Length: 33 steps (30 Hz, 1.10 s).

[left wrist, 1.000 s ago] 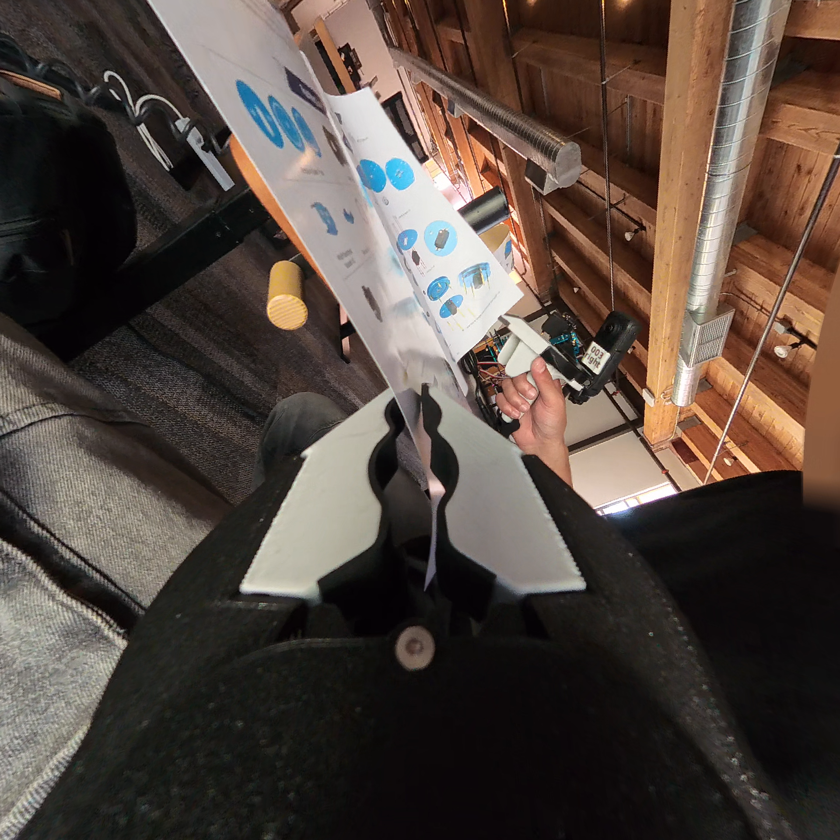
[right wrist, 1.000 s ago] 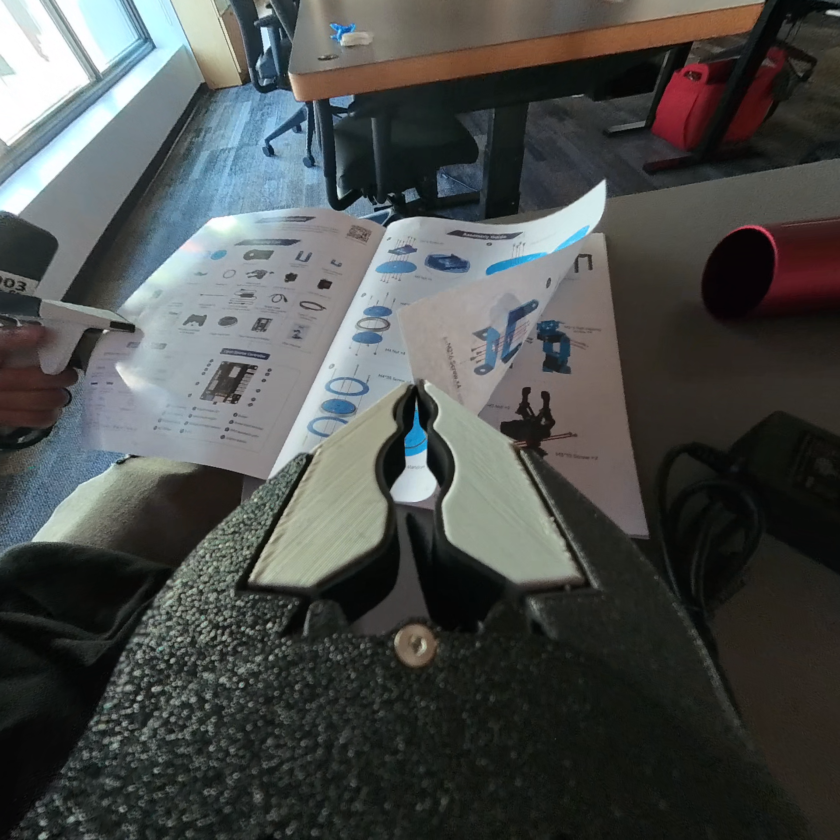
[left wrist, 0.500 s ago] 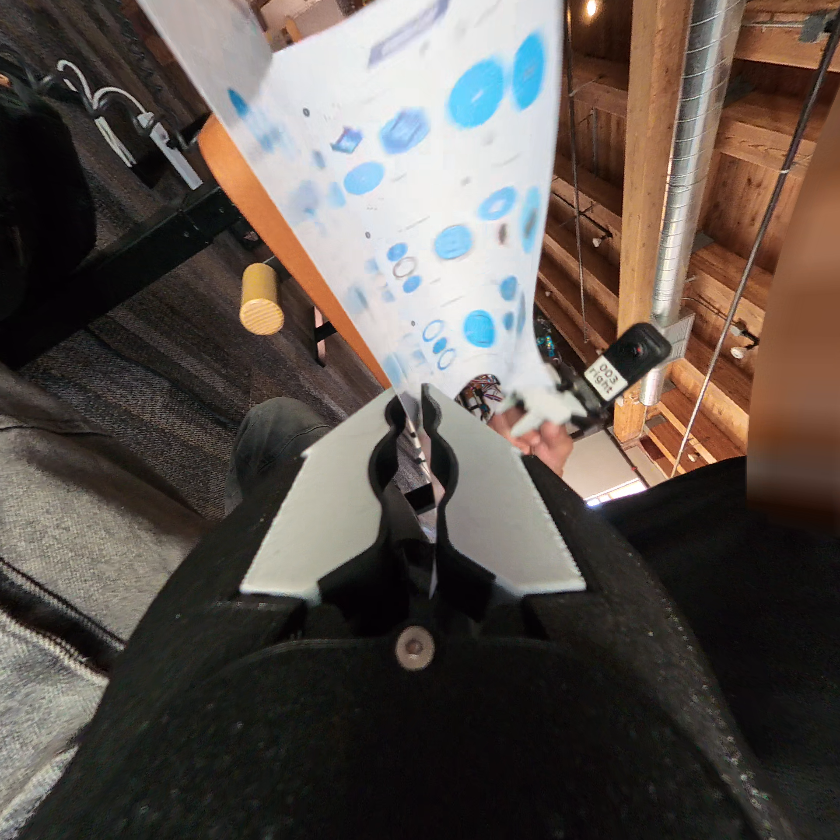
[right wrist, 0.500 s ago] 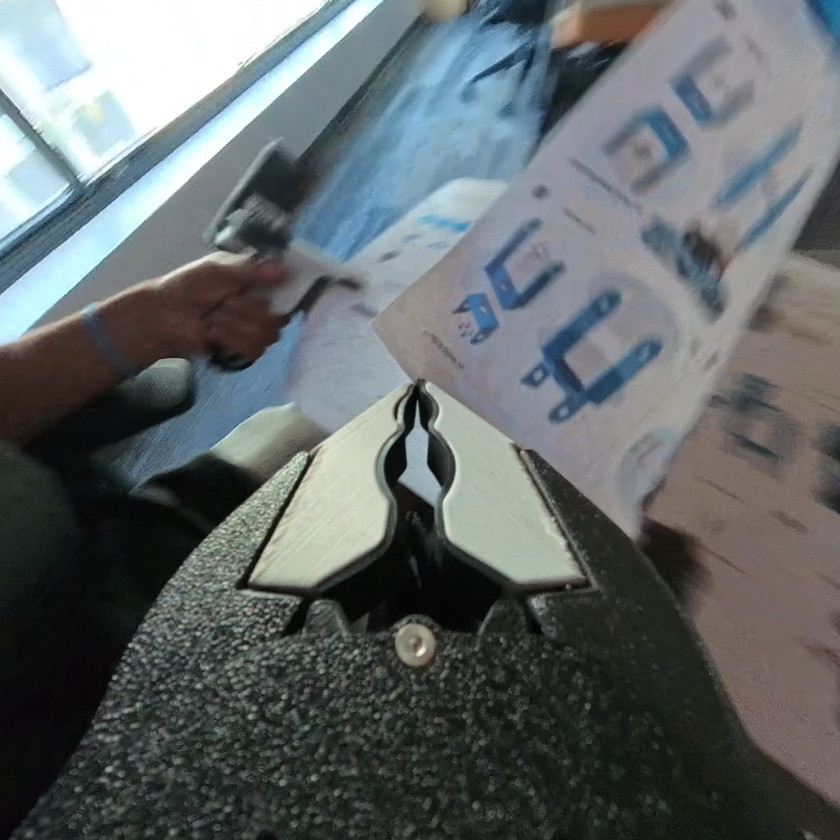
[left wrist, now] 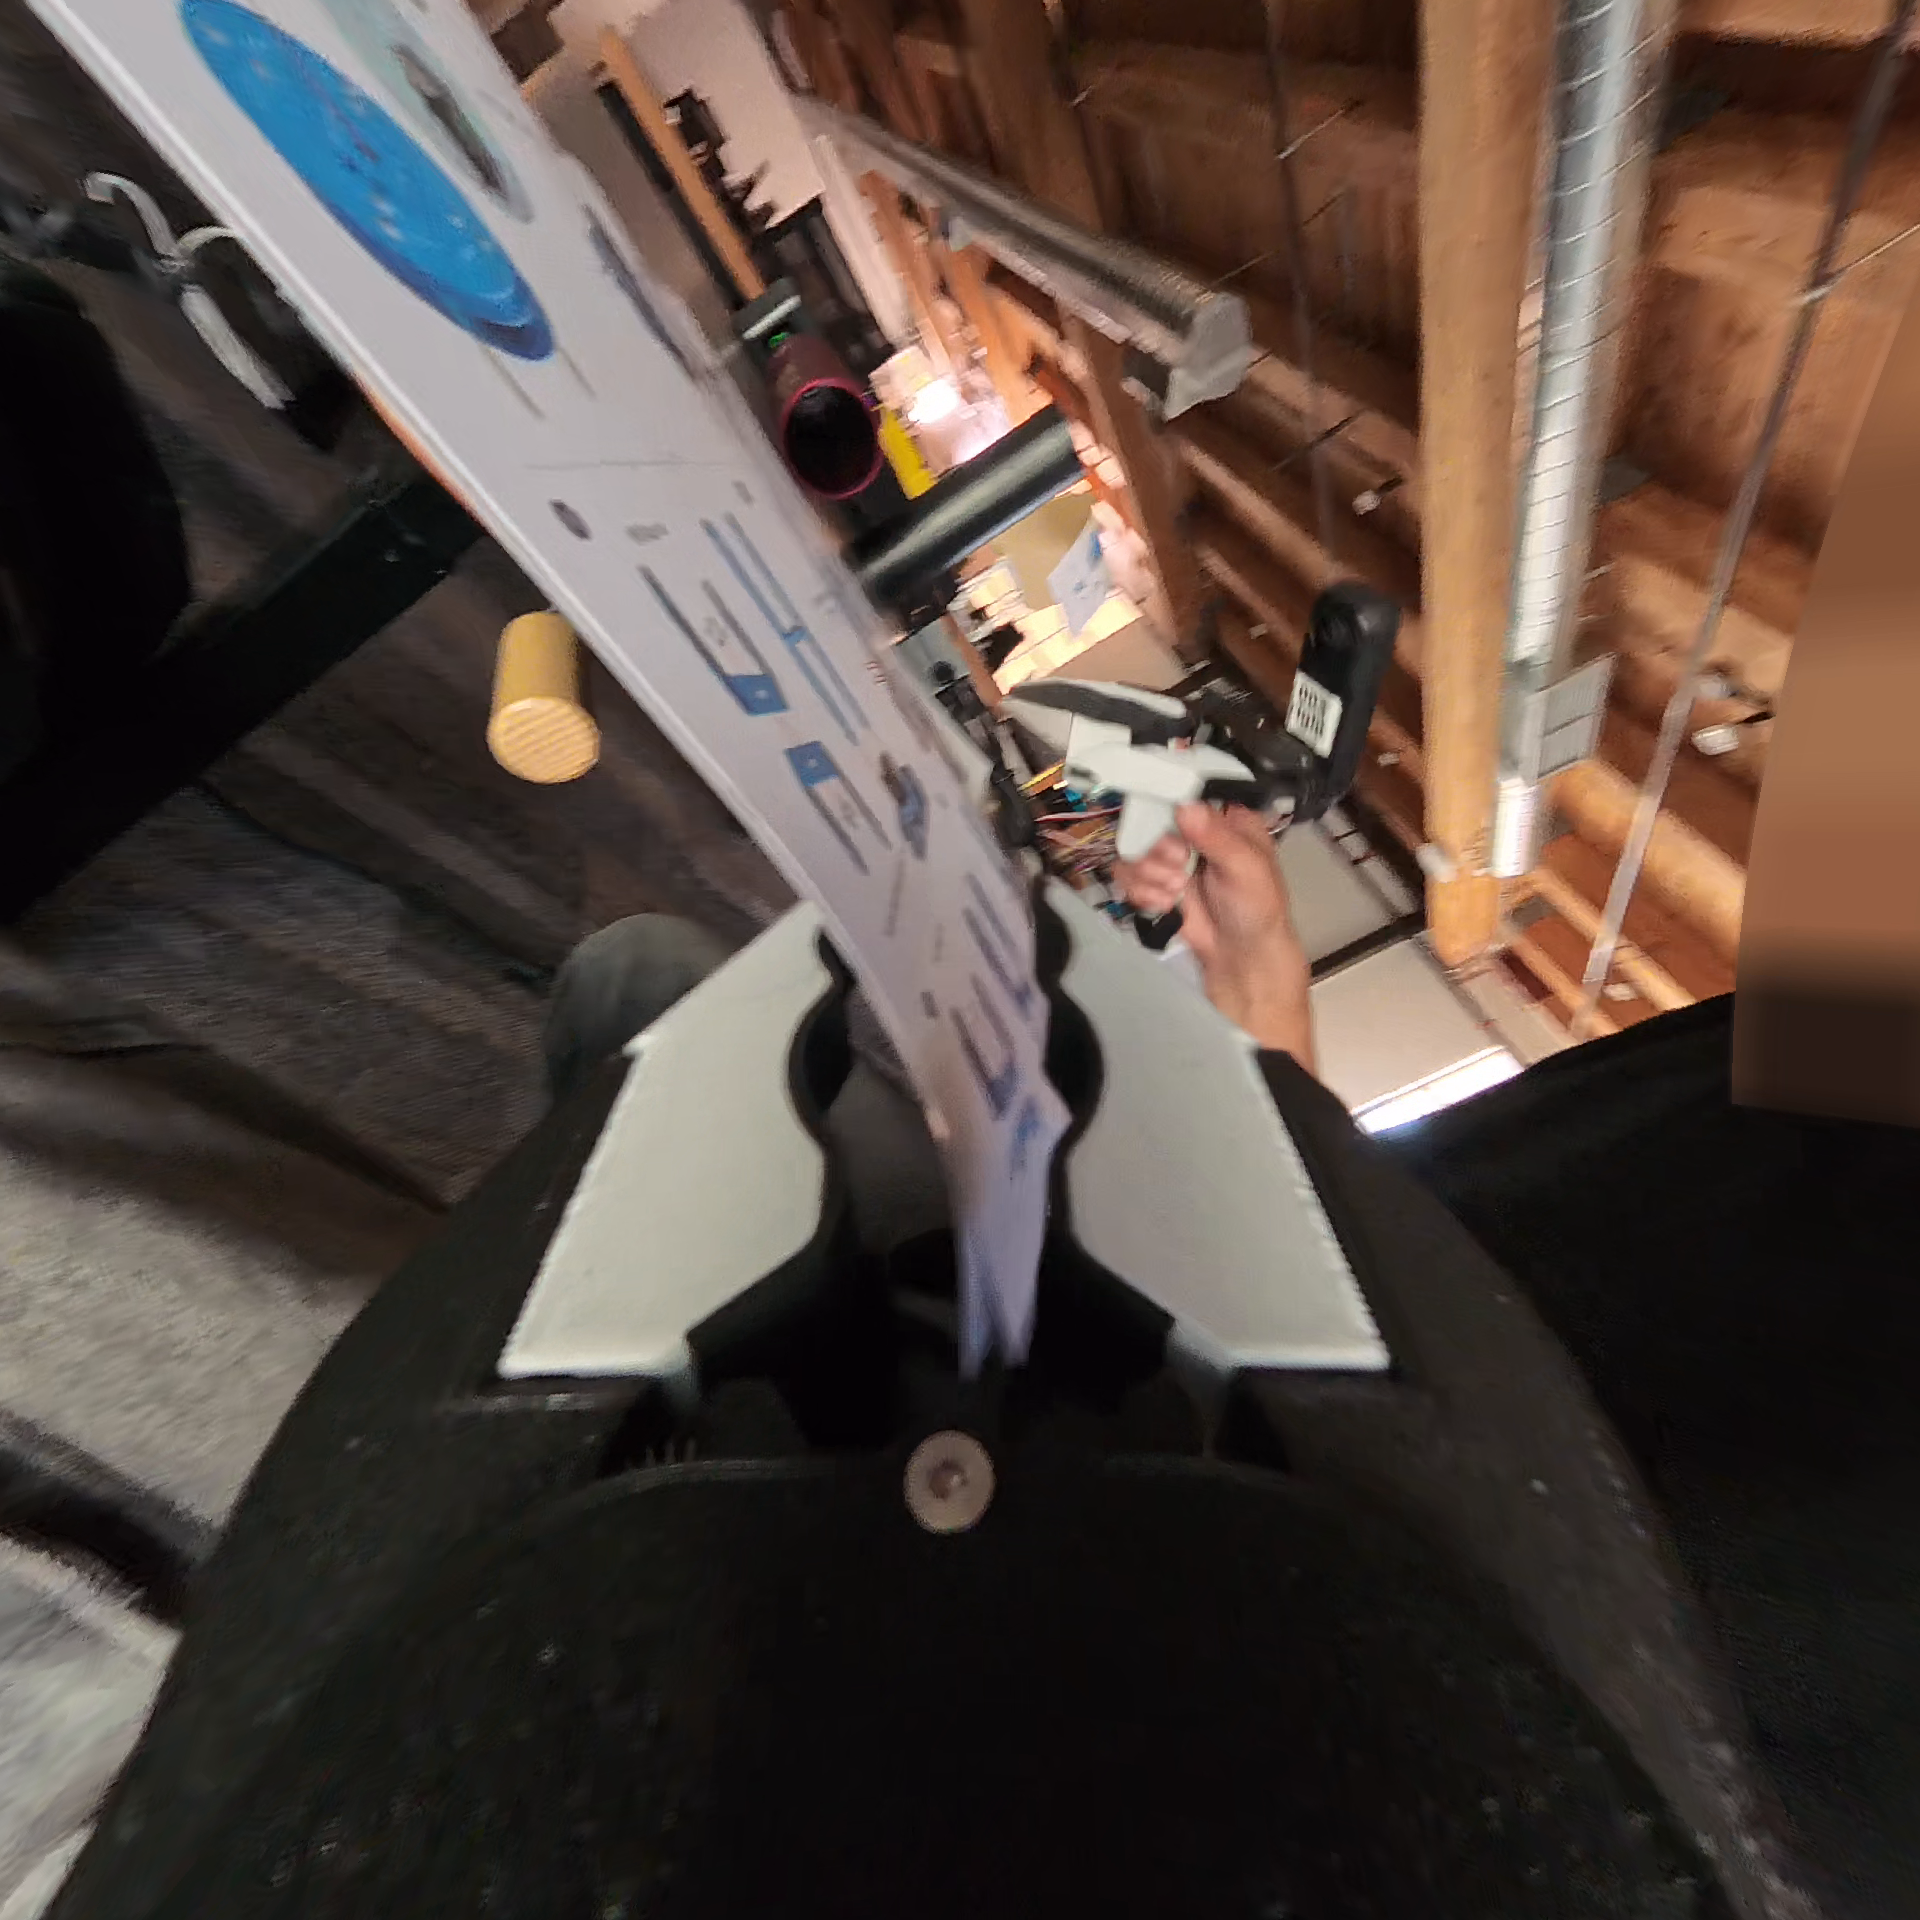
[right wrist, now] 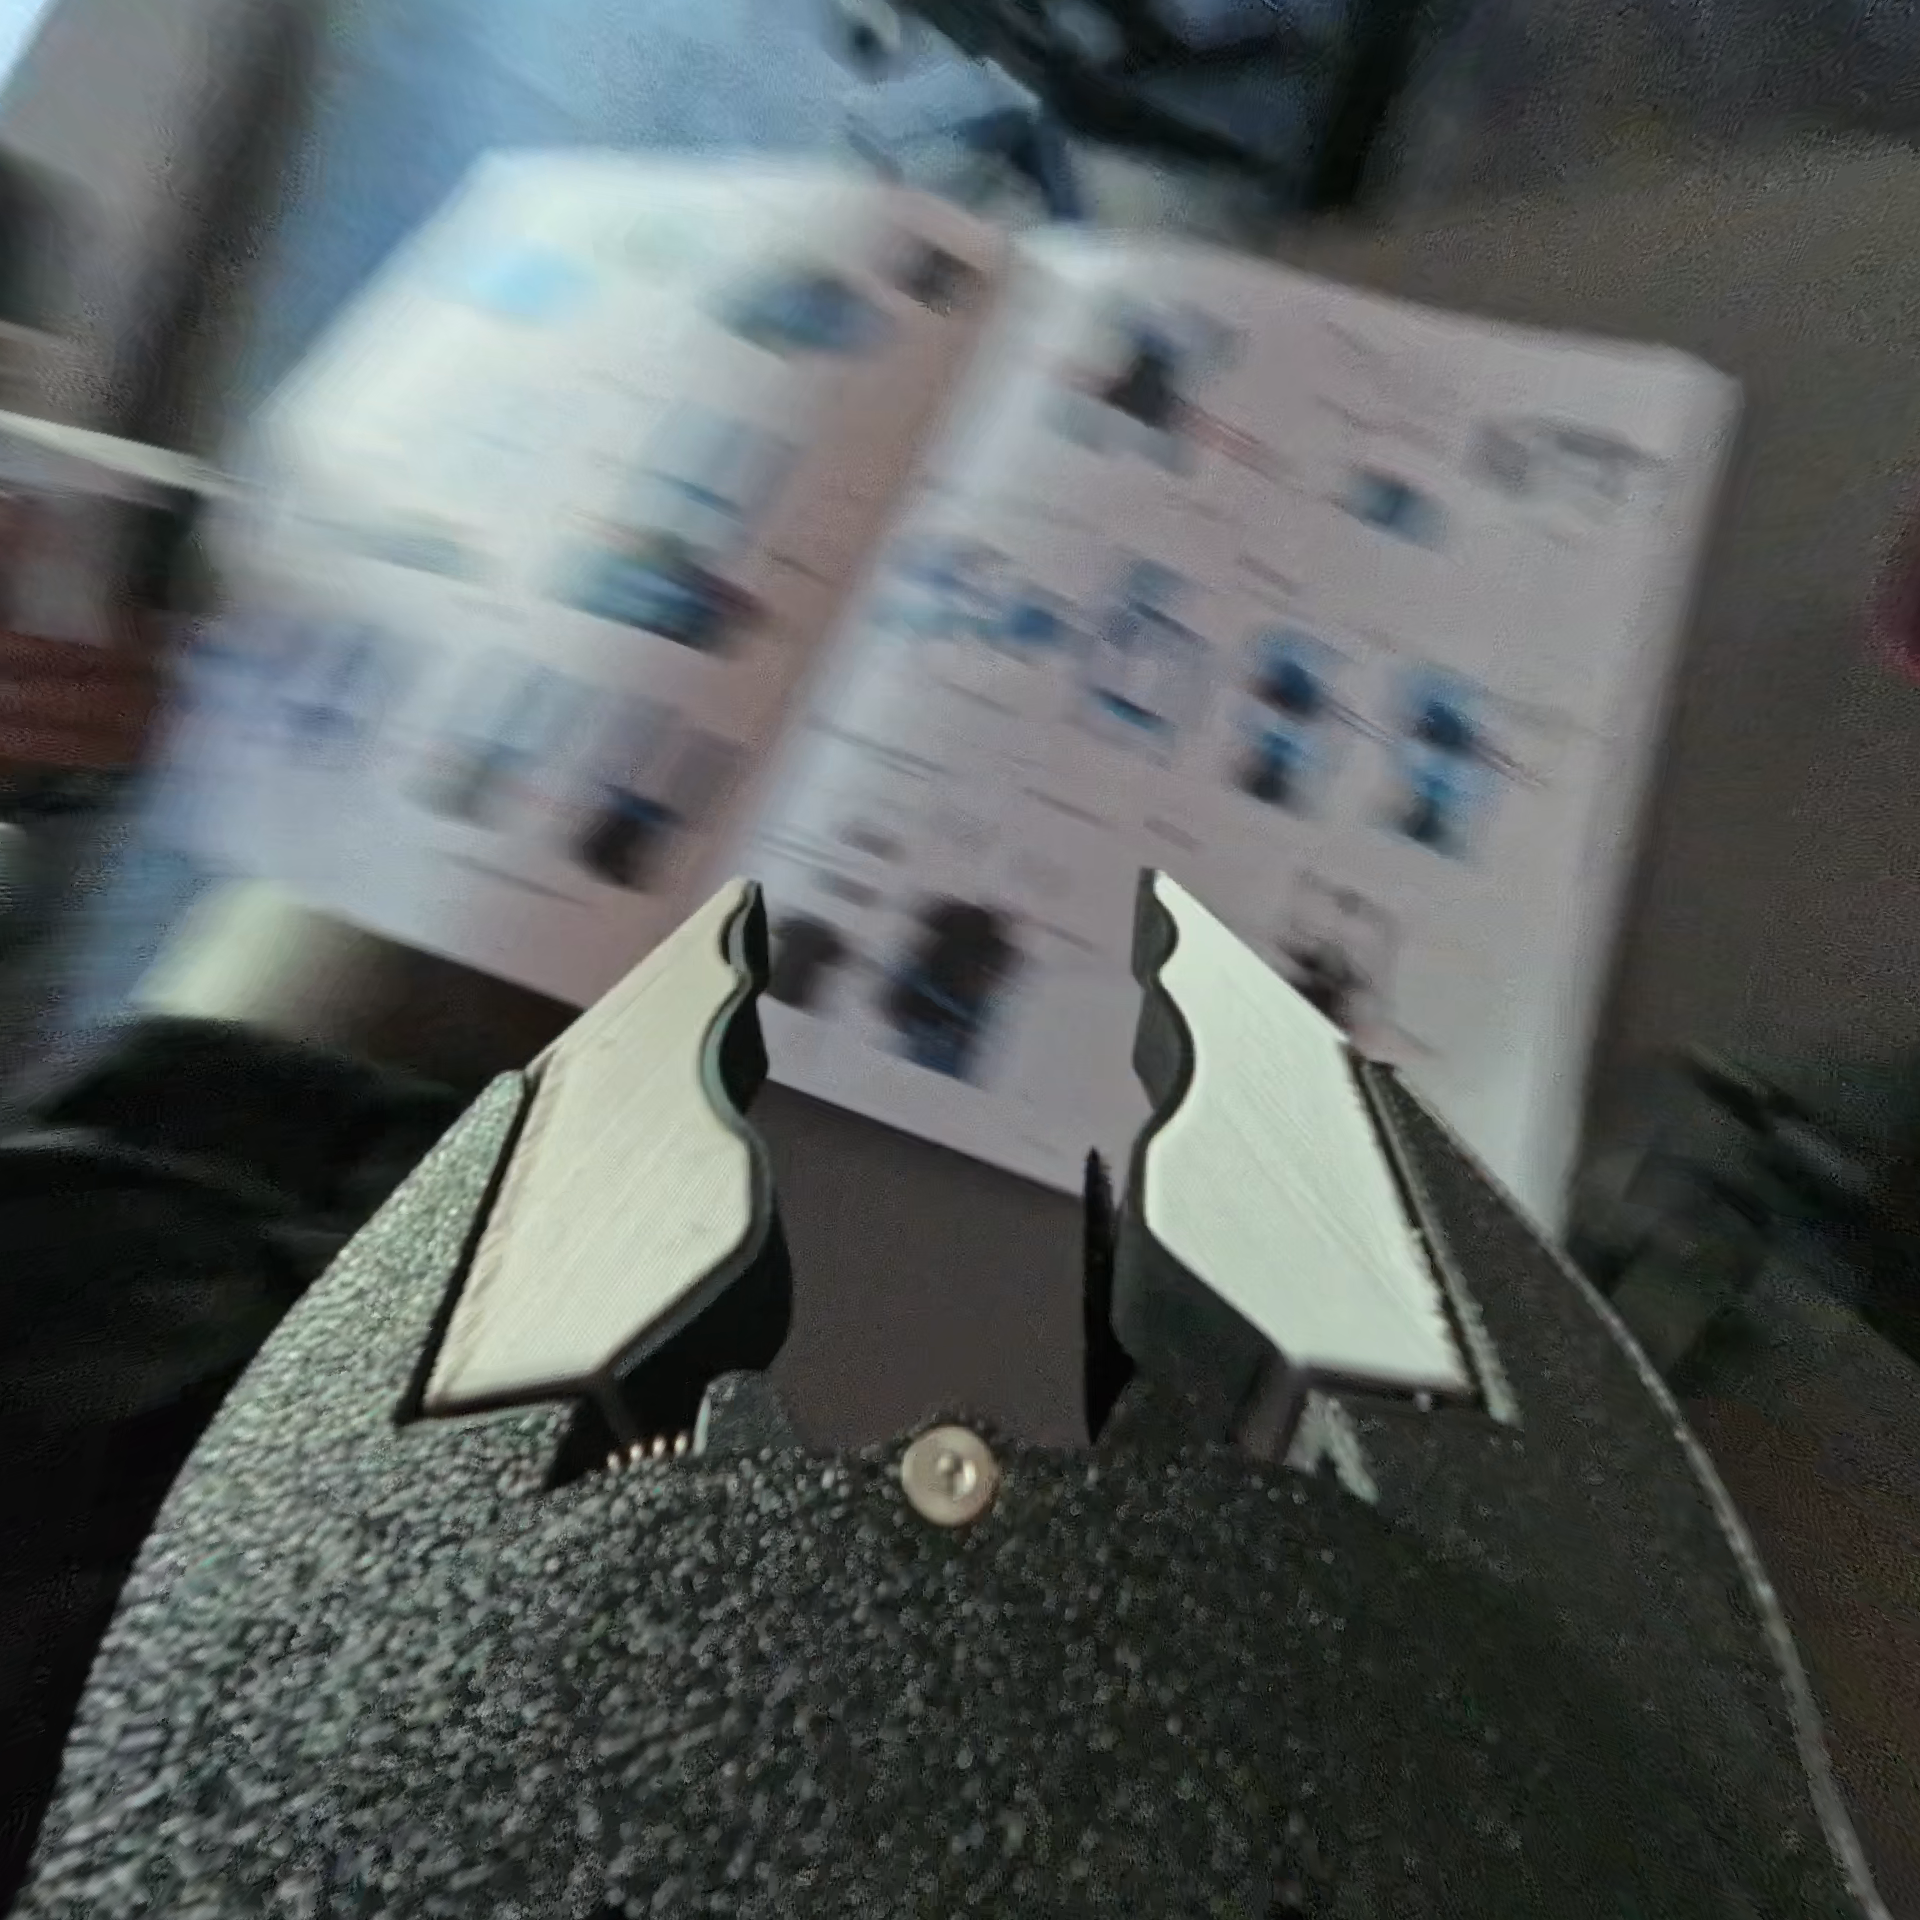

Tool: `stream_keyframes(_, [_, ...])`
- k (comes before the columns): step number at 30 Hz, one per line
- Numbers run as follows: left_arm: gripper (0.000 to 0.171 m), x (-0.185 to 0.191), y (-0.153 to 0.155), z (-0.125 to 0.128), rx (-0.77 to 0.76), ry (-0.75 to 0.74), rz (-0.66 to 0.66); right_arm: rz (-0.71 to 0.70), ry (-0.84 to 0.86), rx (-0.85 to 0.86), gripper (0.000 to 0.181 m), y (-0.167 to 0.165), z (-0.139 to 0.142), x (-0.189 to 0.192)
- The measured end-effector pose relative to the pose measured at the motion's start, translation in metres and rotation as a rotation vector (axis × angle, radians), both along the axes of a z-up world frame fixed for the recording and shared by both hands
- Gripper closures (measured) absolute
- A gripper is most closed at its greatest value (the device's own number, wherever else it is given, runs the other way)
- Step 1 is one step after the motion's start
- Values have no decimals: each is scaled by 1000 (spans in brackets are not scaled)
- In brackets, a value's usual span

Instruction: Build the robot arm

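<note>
An open instruction booklet with blue and black diagrams lies on a grey table, blurred by motion. My right gripper is open and empty, a little above the booklet's near edge. In the left wrist view, a booklet page runs down between the fingers of my left gripper. The jaws stand apart, and the page rests loosely against the right finger. The right gripper also shows farther off there, held by a hand.
A dark red tube lies on the table beyond the page. A wooden dowel end and a black table frame are at the left. A dark cable or adapter lies right of the booklet. Wooden beams and a metal duct are overhead. There is about 25 cm between the tips of the two grippers.
My right gripper swung its page over to the left, let go and opened. My left gripper, shut on the booklet's edge before, now has its jaws apart around the page.
</note>
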<state>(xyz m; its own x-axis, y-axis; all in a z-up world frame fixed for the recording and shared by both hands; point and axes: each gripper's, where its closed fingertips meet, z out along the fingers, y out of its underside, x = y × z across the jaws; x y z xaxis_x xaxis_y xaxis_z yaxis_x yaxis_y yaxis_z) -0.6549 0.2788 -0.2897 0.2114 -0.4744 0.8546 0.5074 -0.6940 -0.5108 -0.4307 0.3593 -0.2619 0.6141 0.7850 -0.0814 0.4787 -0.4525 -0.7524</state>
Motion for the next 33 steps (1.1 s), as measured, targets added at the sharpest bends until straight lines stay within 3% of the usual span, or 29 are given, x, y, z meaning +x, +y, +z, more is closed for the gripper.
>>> stream_keyframes(2, [158,0,0,-6,-5,39,6,-130,-148,-13,108,23,-22,52])
stream_keyframes(4, [168,-3,-3,-6,0,60,-6,-173,-181,-57,108,25,-38,70])
stream_keyframes(7, [170,-16,-6,-3,23,76,-4,-171,-209,-94,107,21,-54,71])
stream_keyframes(12, [171,-20,-2,-7,2,78,12,-158,-197,-88,106,16,-53,53])
stream_keyframes(15, [171,-17,-2,-8,-1,85,2,-61,-116,-141,120,0,-49,25])
stream_keyframes(22, [171,-5,-2,-14,-8,124,-17,271,272,-438,119,-67,-22,-81])
stream_keyframes(26, [170,0,3,-10,-17,81,-13,503,385,-418,121,-115,10,-133])
stream_keyframes(28, [167,0,5,-7,-18,53,-12,624,387,-407,119,-141,18,-142])
stream_keyframes(30, [150,-2,5,-1,-15,-3,-11,682,384,-369,117,-150,25,-135])
stream_keyframes(33, [139,-15,4,13,-16,-148,4,542,314,-266,118,-106,26,-98])
